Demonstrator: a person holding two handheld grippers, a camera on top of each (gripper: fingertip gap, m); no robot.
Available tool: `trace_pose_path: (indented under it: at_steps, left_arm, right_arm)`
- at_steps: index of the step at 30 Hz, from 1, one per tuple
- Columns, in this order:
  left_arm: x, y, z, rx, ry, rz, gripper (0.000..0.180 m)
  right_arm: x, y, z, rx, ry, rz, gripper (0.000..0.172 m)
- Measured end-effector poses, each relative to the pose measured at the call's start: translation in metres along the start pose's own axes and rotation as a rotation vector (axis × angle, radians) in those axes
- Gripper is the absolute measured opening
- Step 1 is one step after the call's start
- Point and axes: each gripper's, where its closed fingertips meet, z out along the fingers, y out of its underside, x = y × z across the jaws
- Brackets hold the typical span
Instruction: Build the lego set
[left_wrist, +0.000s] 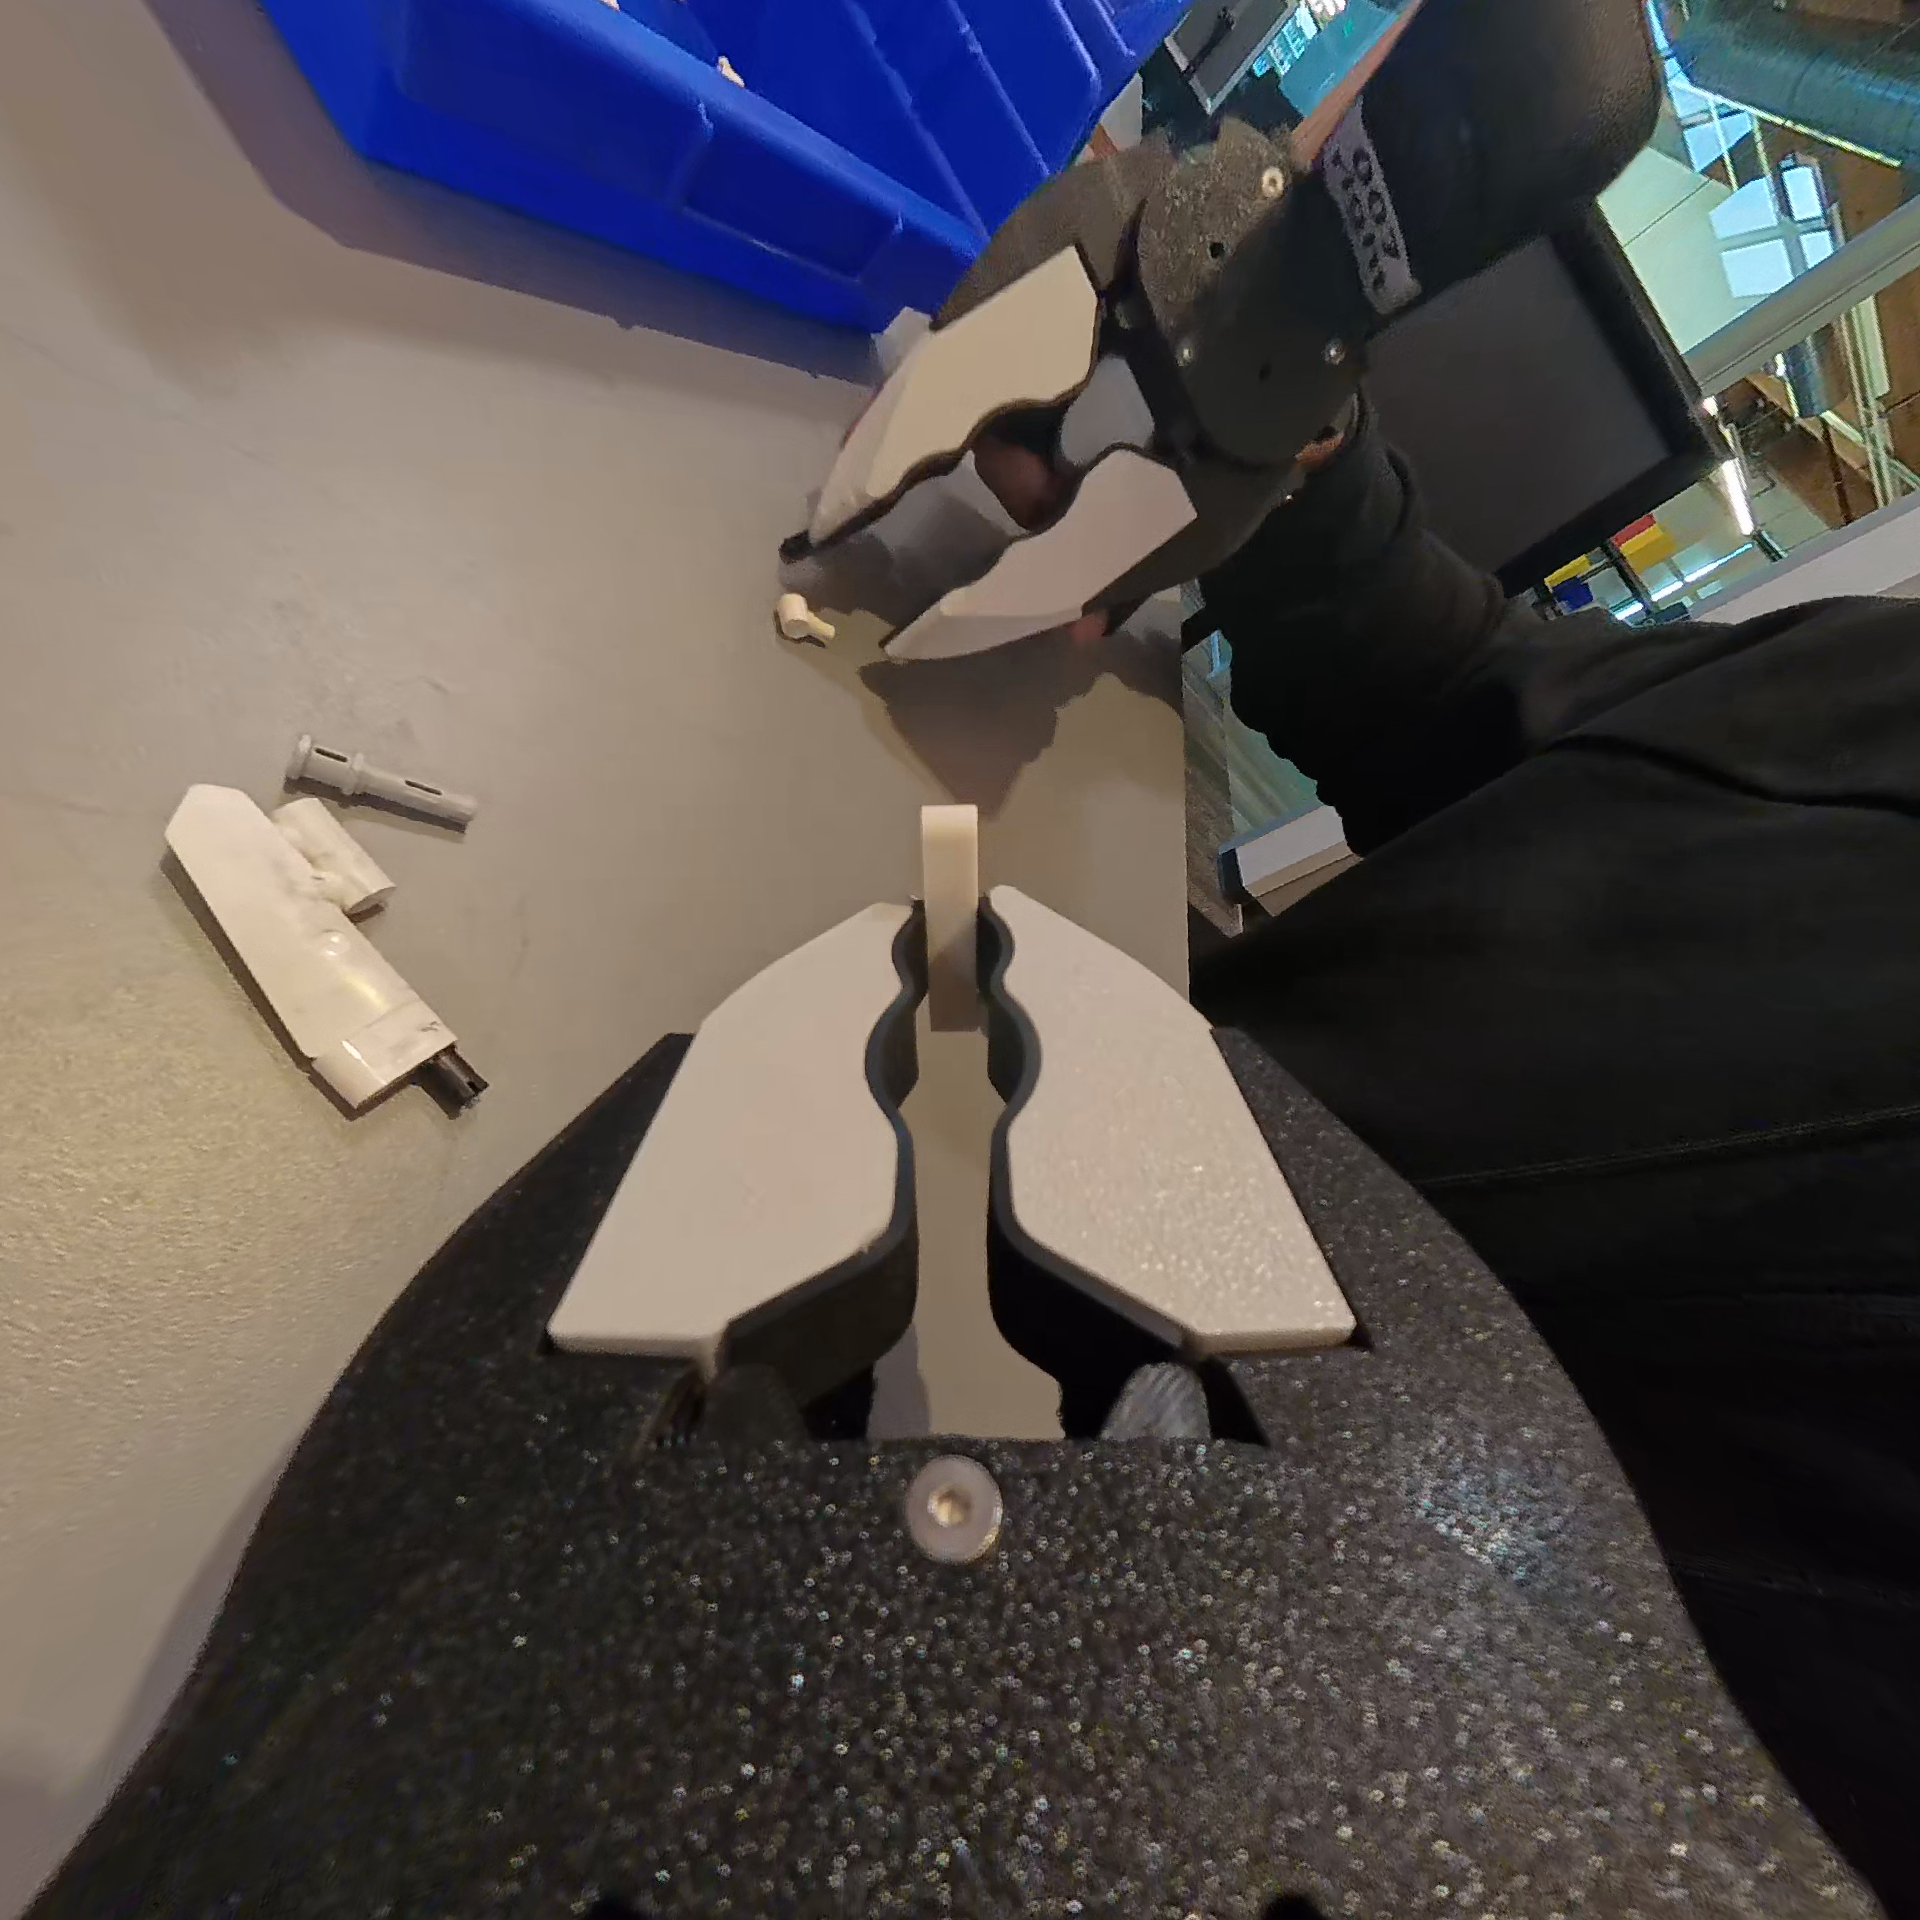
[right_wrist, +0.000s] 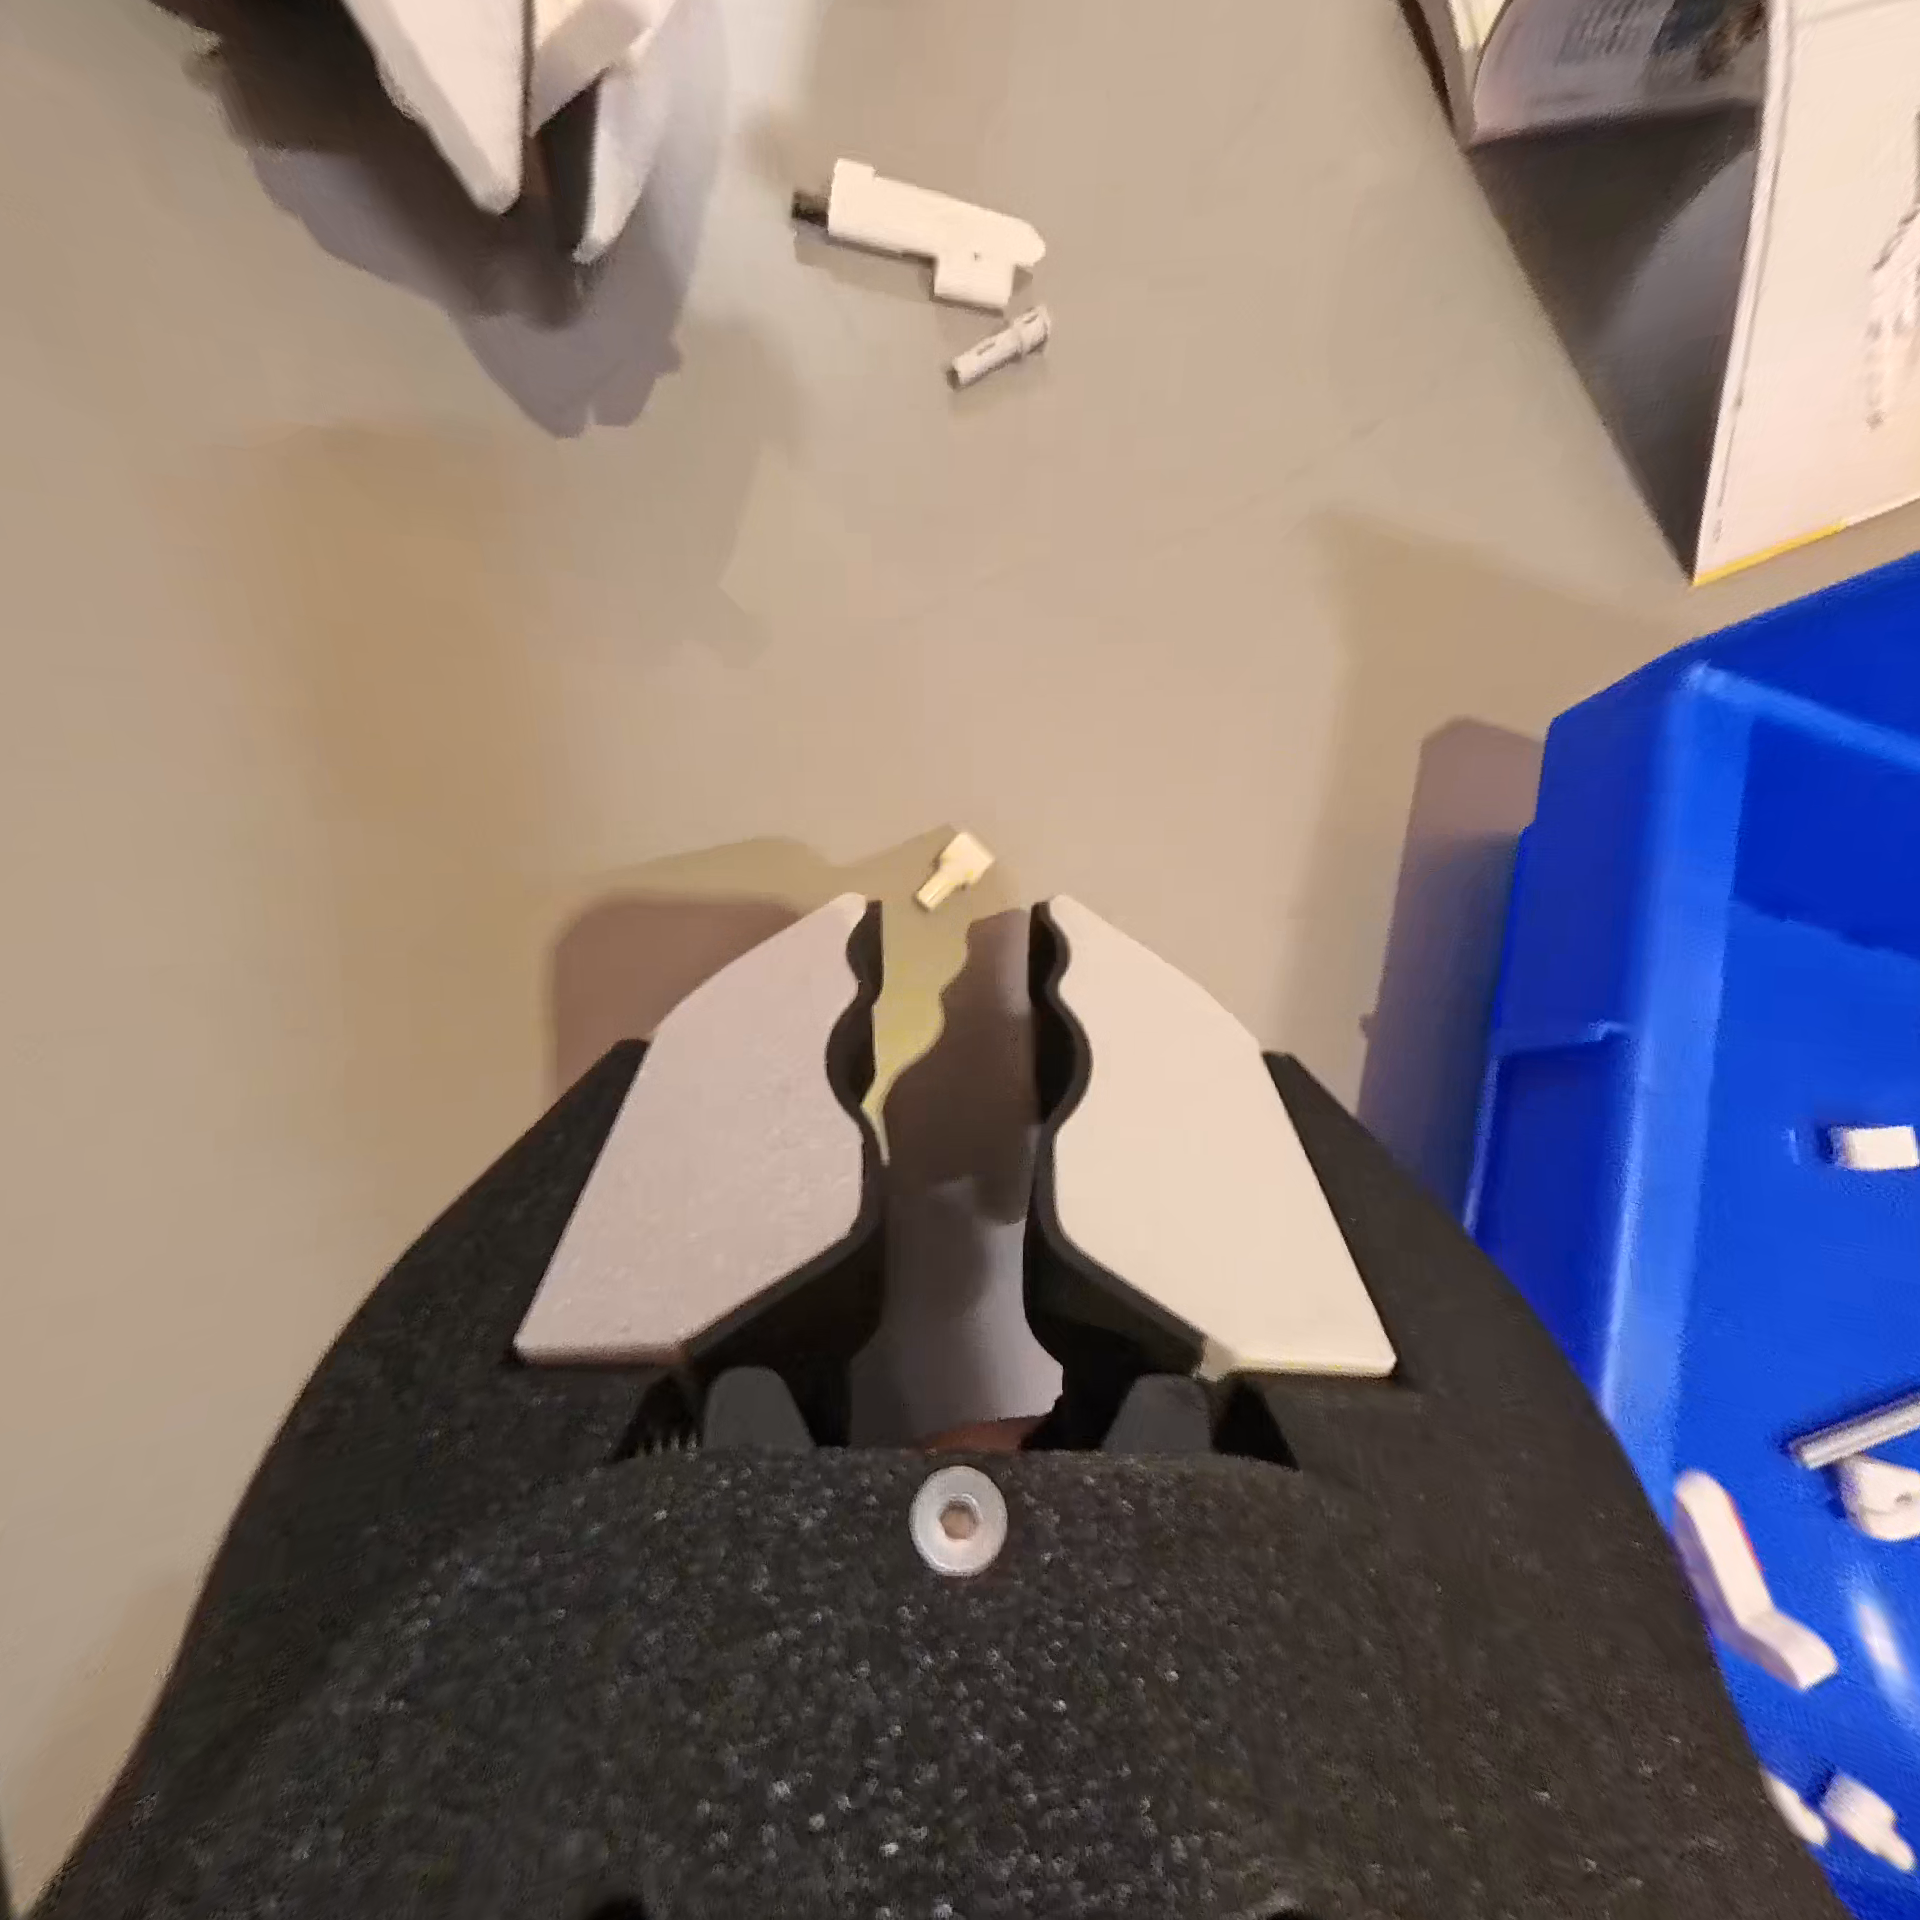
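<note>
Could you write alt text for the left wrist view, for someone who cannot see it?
The left gripper pinches a cream plastic strip above a grey table. Beyond, the right gripper, open, hovers by a small cream peg near blue bins.

A blue bin (right_wrist: 1704, 1143) sits at the edge of the grey bench (right_wrist: 416, 675) and holds small white pieces (too blurred to tell apart). Well apart from it stands an open white box (right_wrist: 1787, 343). Beyond the bench is a dark monitor (left_wrist: 1507, 395).

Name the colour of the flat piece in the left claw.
Cream-white piece, clearest in the left wrist view.
</note>
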Motion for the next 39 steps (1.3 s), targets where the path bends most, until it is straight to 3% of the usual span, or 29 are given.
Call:
trace_pose_path:
  at_steps: [11,20,27,30,35,39]
  left_arm:
    - [0.002,0.001,0.003,-0.004,0.005,0.006,0.008]
    - [0.005,0.005,0.003,-0.032,0.017,0.024,0.008]
    - [0.003,0.006,0.003,-0.043,0.011,0.039,0.008]
    - [0.002,0.006,0.002,-0.045,0.012,0.033,0.008]
    - [-0.002,0.008,0.004,-0.058,-0.025,0.037,0.008]
    - [-0.011,0.009,0.005,-0.061,-0.083,0.003,0.008]
  right_arm:
    - [-0.039,-0.016,0.017,-0.021,-0.059,-0.046,0.028]
    - [0.011,-0.005,0.004,0.047,-0.001,-0.159,0.029]
    - [0.003,-0.009,0.016,0.069,-0.091,-0.246,0.026]
    - [0.000,-0.008,0.017,0.056,-0.115,-0.232,0.014]
    - [0.001,-0.014,0.022,0.033,-0.018,-0.200,0.010]
    - [-0.008,-0.042,0.026,0.088,0.081,-0.185,0.010]
